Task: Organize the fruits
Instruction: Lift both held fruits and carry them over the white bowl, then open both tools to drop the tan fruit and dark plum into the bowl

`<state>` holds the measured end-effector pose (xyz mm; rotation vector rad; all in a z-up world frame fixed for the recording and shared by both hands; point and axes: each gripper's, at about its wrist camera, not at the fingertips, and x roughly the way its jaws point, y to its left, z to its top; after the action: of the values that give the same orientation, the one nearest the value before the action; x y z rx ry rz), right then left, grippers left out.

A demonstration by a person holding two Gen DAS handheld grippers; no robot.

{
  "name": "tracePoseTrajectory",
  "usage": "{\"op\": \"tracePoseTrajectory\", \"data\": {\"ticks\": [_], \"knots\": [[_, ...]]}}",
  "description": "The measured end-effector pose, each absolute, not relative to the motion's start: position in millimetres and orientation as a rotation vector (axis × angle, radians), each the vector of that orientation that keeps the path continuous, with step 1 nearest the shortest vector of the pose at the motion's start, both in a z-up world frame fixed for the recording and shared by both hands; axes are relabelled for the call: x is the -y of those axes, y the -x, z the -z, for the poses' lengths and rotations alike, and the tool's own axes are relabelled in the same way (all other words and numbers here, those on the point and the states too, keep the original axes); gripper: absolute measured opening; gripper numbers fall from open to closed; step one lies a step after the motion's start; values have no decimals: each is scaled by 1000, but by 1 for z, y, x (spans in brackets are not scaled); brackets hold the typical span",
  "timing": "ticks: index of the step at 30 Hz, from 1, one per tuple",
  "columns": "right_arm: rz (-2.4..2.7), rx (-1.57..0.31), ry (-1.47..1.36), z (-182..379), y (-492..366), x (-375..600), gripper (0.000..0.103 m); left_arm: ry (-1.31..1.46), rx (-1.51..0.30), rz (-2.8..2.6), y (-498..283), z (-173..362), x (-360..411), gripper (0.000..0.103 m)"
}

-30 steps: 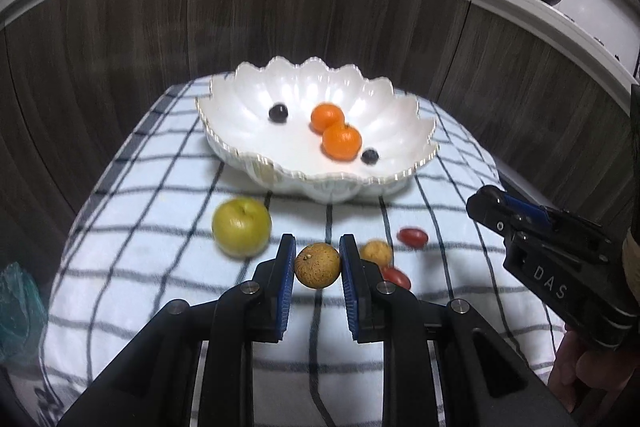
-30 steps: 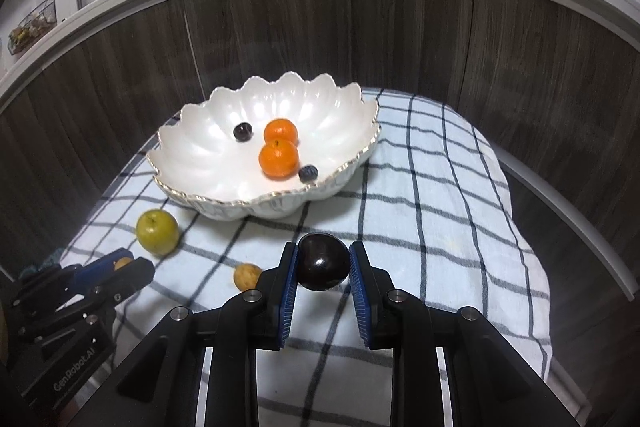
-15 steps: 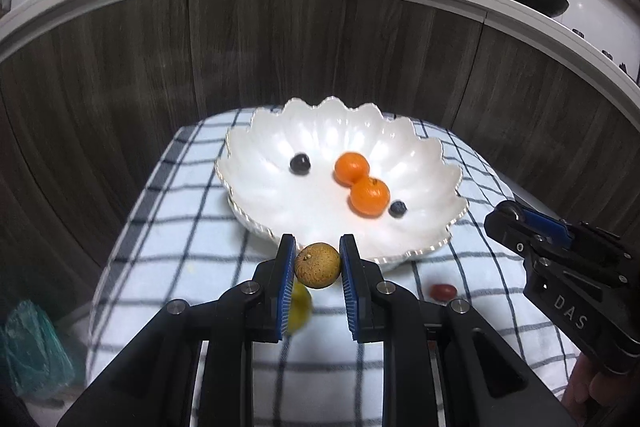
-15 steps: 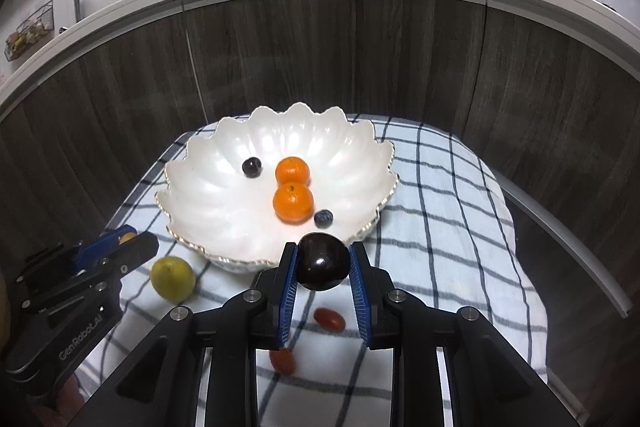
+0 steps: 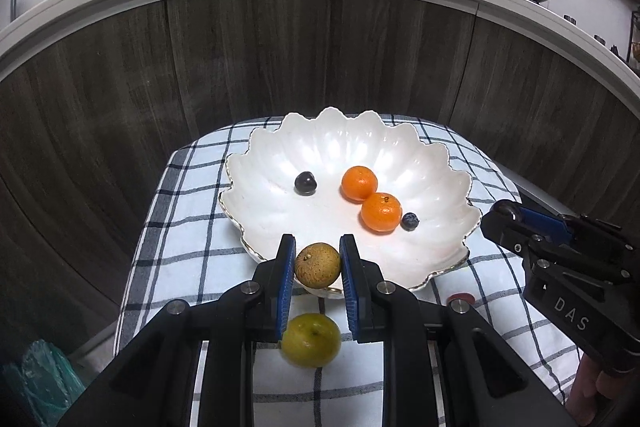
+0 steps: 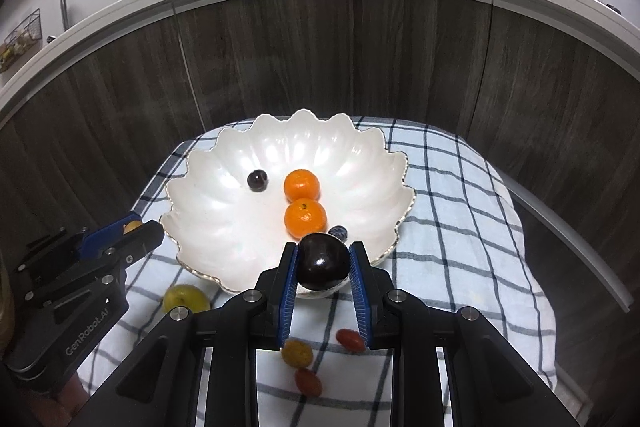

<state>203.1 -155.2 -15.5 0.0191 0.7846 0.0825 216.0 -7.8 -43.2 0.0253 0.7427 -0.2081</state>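
Observation:
A white scalloped bowl sits on a checked cloth and holds two oranges, a dark cherry and a blueberry. My left gripper is shut on a brown longan, held above the bowl's near rim. My right gripper is shut on a dark plum, also above the near rim. A green-yellow fruit lies on the cloth in front of the bowl.
Two red cherry tomatoes and a small yellow-brown fruit lie on the cloth below my right gripper. A dark wooden counter front curves behind the table. The cloth drops off at the left and right edges.
Both grippers rose from the cloth with their fruits and moved forward to the bowl's near rim. The bowl now looks lower and closer in both views.

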Motion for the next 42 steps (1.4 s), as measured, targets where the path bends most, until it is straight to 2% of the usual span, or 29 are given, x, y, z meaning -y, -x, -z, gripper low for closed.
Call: {"op": "tracePoseTrajectory", "data": {"ticks": [36,38,40,42], "knots": [[-98,-974,-45,50,-260,130,27,-110,-916,274,-294,64,1,23],[-111,-994,-49,53,-261,129,27,-126,-897,251,-293,63,0,28],[-116,-1016,-53,56,-263,129,30,-134,-884,243,-293,62,-2,43],[-113,-1026,-50,58,-264,130,45,-130,-879,242,-293,60,-5,46]]}}
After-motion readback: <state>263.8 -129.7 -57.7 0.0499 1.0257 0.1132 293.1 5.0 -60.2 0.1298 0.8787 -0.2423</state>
